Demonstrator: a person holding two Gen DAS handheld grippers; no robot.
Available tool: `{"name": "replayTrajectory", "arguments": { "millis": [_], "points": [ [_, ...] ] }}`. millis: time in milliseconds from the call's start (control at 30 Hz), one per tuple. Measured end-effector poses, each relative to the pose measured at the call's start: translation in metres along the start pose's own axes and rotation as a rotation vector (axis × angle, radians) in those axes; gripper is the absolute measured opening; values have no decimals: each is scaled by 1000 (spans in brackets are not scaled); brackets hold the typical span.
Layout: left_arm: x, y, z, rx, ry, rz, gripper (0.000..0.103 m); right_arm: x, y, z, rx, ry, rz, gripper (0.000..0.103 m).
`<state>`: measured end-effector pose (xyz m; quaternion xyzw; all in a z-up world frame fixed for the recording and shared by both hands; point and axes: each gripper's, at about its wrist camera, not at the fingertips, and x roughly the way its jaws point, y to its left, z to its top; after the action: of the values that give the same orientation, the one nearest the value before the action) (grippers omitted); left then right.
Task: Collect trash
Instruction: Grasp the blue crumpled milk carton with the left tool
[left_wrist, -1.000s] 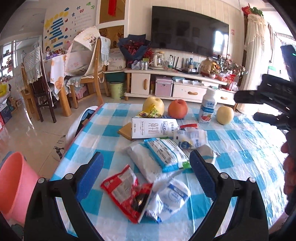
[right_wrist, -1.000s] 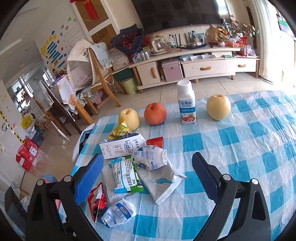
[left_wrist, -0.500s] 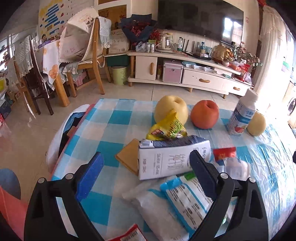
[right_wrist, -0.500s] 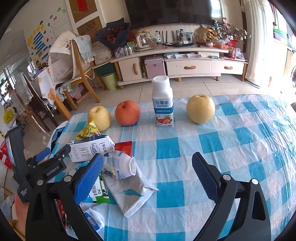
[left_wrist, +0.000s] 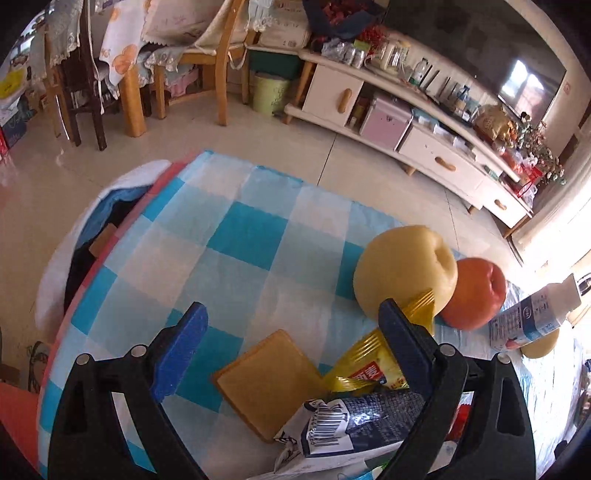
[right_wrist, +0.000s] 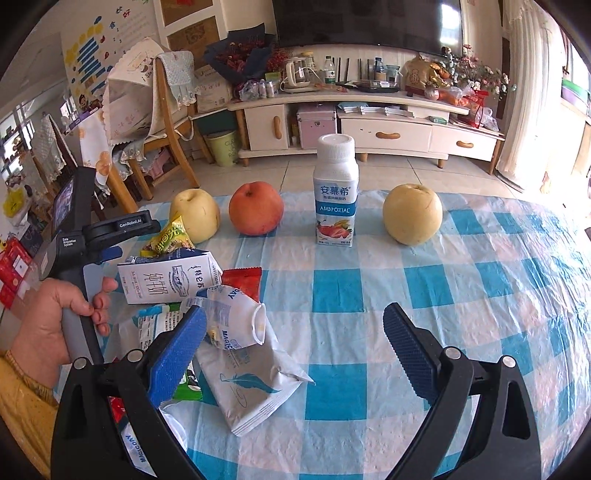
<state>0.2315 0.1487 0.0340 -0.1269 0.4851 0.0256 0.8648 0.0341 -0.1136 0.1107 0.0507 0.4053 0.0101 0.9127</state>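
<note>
A pile of trash lies on the blue checked tablecloth (right_wrist: 461, 302): a flattened milk carton (right_wrist: 168, 275), a yellow snack wrapper (right_wrist: 168, 238), a red wrapper (right_wrist: 242, 280) and white and blue bags (right_wrist: 251, 376). My left gripper (left_wrist: 291, 336) is open low over the carton (left_wrist: 354, 424) and the yellow wrapper (left_wrist: 380, 363), whose edge lies against its right finger. A tan square (left_wrist: 267, 380) lies between its fingers. My right gripper (right_wrist: 295, 343) is open above the table, its left finger over the white bags.
Two yellow pears (right_wrist: 413, 214), a red apple (right_wrist: 256, 208) and an upright yoghurt bottle (right_wrist: 335, 192) stand along the far side. A pink bin edge (left_wrist: 16, 417) shows low left. A chair (left_wrist: 207, 55) and a TV cabinet (right_wrist: 369, 122) stand beyond the table.
My left gripper has moved forward and down over the pile toward the carton and yellow wrapper. My right gripper has come lower and closer to the table.
</note>
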Motion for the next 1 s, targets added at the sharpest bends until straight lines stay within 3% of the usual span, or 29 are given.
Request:
{"name": "replayTrajectory", "arguments": {
  "millis": [167, 267, 567, 767, 1000],
  "points": [
    [14, -9, -22, 63, 63, -5, 71, 2, -1, -2, -19, 10, -3, 95],
    [8, -19, -38, 124, 64, -16, 67, 1, -5, -2, -16, 13, -9, 95],
    [-39, -57, -110, 331, 59, -93, 66, -2, -29, -4, 21, 48, -20, 95],
    [-90, -50, -140, 373, -73, -126, 66, -2, -28, -19, -48, 115, 0, 95],
    [-134, -63, -167, 682, -153, -140, 72, -13, -23, -32, -179, 136, 29, 95]
  ]
}}
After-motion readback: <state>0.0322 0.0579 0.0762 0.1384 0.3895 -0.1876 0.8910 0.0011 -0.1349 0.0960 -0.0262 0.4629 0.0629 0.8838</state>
